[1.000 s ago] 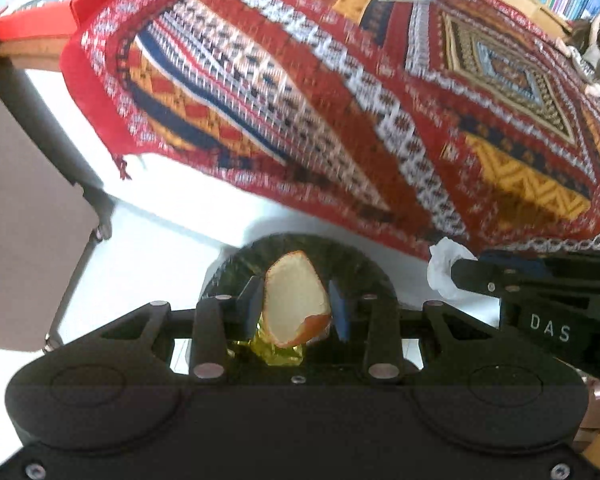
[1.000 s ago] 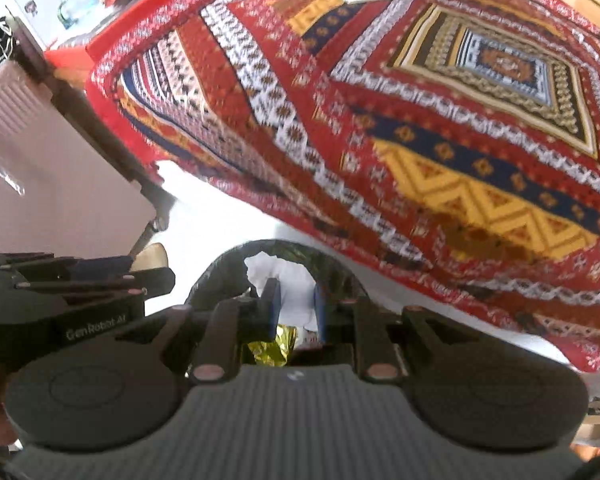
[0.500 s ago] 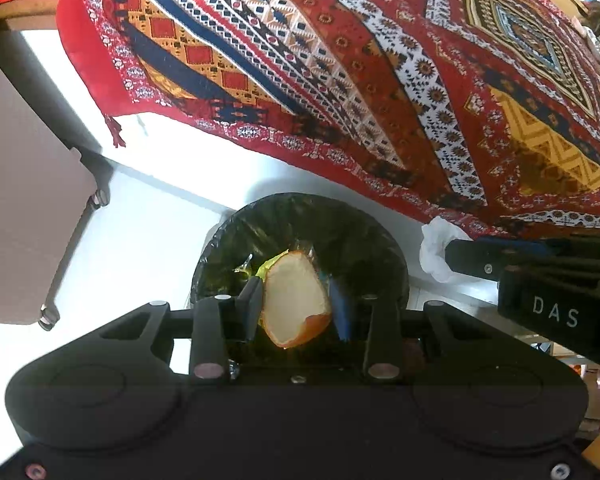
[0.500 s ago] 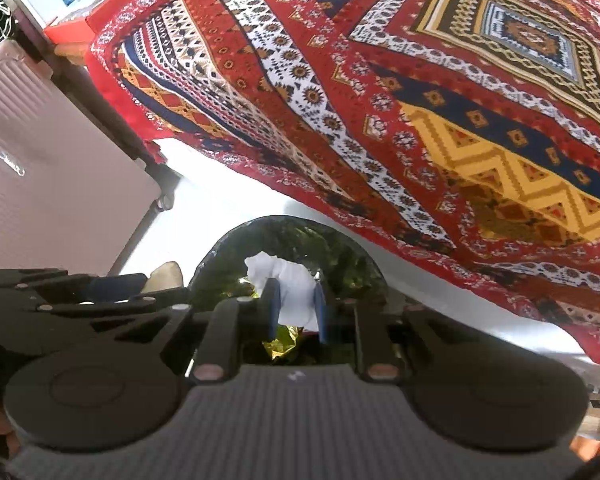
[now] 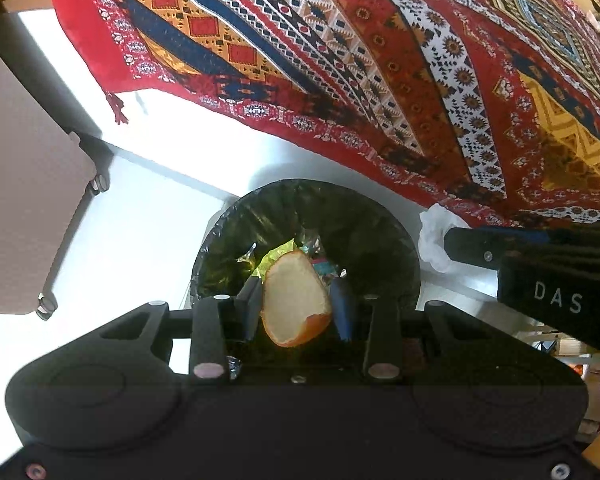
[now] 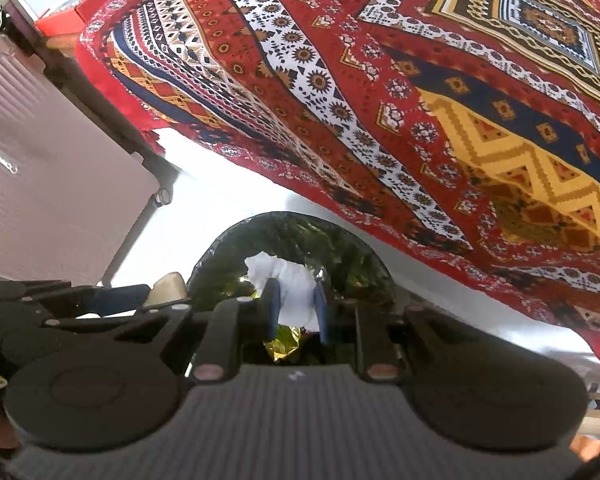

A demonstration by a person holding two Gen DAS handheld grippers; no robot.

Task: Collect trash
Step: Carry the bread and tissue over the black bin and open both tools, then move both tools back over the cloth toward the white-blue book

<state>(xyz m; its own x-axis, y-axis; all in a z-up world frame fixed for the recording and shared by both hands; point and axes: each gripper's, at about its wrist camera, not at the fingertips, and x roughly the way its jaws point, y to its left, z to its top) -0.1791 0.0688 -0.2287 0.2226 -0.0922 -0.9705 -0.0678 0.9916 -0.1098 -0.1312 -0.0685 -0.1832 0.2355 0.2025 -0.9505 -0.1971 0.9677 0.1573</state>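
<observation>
Below both grippers a round bin with a black liner [image 5: 364, 216] stands on the white floor, with shiny wrappers inside. My left gripper [image 5: 296, 292] points down over its opening, shut on a piece of orange peel [image 5: 294, 304] with a white inside. In the right wrist view, my right gripper [image 6: 296, 300] hangs over the same bin [image 6: 352, 248] with a crumpled white tissue [image 6: 290, 280] between its blue pads; its jaws are opening and the pads still touch the tissue. Each gripper appears beside the other: the right gripper [image 5: 540, 256] with the tissue [image 5: 434, 236], the left gripper [image 6: 100, 300] with the peel [image 6: 168, 282].
A red patterned cloth [image 5: 380, 60] drapes over a table edge just behind the bin. A pale pink wheeled suitcase [image 5: 24, 200] stands at the left. White floor [image 5: 132, 240] lies between suitcase and bin. A gold foil wrapper [image 6: 282, 344] lies in the bin.
Both grippers have sunk toward the bin, which now looks larger and fuller in view. The peel and the tissue stay between their pads.
</observation>
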